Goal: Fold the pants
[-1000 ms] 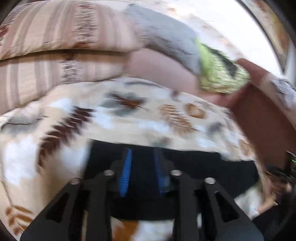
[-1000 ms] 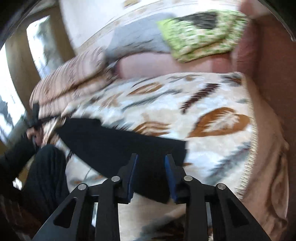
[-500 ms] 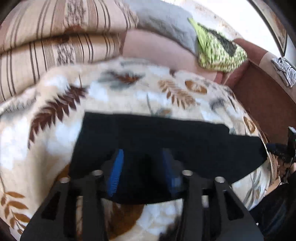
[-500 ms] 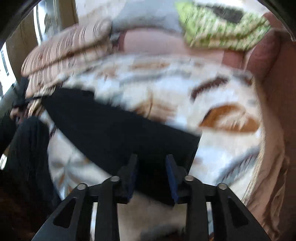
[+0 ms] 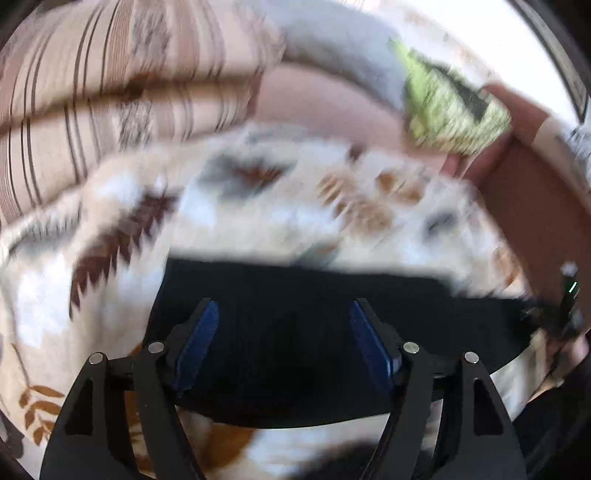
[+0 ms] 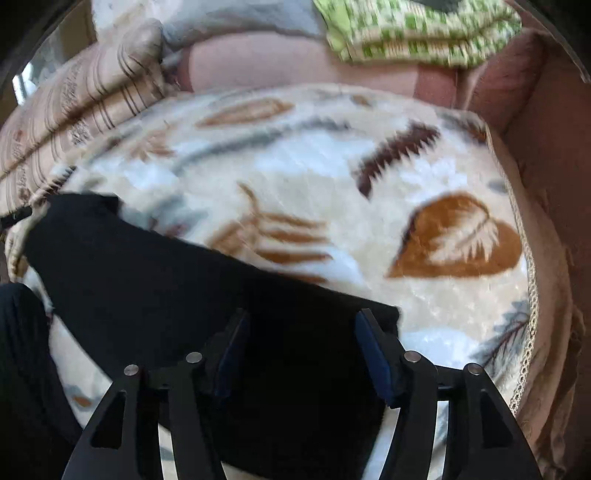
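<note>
Nearest to each camera, 2 black fingers with blue pads stood apart over dark cloth. On the left gripper (image 5: 283, 308) the jaws were opening; the blue pads (image 5: 199, 339) sat wide of each other, and the black pants (image 5: 295, 332) lay below the gap, with no cloth pinched between the pads. Whether the fingertips touched the fabric could not be told, as the left wrist view was blurred.

On the right gripper (image 6: 303, 321) the jaws were likewise opening. Its right pad (image 6: 373, 354) stood just inside the end edge of the pants (image 6: 155, 280), and the left pad was partly lost against the black fabric. No fold of cloth was raised or clamped between them.

The pants lay flat as 1 long dark band across the near part of a cream blanket (image 6: 332, 155) printed with brown and grey leaves. In the right wrist view the band ran from the gripper up and left to the blanket's edge; a dark-clothed leg (image 6: 22, 350) showed at lower left.

Beyond the blanket lay striped pillows (image 5: 110, 92), a pink cushion (image 6: 295, 62), and a green patterned cloth (image 6: 417, 33) on top, well apart from the pants.
</note>
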The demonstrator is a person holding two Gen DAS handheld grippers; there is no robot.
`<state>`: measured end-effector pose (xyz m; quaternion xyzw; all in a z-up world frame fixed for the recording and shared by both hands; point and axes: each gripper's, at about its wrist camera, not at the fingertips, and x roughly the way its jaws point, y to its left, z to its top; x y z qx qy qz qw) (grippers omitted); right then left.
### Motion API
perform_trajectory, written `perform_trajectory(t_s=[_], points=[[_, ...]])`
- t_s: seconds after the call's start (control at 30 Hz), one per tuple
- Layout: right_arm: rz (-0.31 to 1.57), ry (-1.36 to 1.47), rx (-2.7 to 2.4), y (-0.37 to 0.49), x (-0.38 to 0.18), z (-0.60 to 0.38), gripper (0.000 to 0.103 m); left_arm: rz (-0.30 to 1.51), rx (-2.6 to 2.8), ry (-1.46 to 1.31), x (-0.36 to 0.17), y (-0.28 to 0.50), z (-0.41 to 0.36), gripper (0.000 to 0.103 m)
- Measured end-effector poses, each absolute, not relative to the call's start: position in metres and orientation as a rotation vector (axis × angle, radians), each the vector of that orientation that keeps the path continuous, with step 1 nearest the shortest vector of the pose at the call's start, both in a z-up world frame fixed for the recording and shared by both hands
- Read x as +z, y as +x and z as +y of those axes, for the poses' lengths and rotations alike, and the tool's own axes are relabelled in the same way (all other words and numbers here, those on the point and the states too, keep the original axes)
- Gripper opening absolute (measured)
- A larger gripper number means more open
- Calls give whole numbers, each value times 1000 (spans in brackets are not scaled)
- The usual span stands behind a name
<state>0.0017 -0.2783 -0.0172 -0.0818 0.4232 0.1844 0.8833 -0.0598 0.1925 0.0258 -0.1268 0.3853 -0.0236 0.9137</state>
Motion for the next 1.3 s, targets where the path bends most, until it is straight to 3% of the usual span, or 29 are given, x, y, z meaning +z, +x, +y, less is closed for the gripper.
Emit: perform_trajectory(t_s=[0.03,0.1,0.2,0.4,0.43,0.5,0.9,1.07,1.17,1.3], points=[[823,-145,410,-7,-7,-273,60,761,-74,-263,47,-62,179,75],[743,-106,436,-18,9,-259,65,688,-143,-278,79,-64,149,89],[739,-109,417,-26,7,-232,66,689,-212,-331,83,-51,97,90],[962,-304,389,-32,-53,-199,67,979,-99,-264,-46,4,9,89],[915,-317,391,-39,-54,-201,67,983,-61,-227,-65,4,3,89],[927,-298,383,-40,-54,-206,77,916,-35,-61,-65,-4,-22,103],[919,-223,351,-41,-59,-206,96,911,-27,-37,-67,-11,-28,103],[918,-239,343,-45,-57,-205,96,911,-23,-35,-66,-11,-28,103],[837,-196,347,-54,-42,-211,87,911,-22,-35,-66,-11,-28,103],[790,-166,286,-59,-39,-223,88,911,-21,-34,-66,-11,-27,103]])
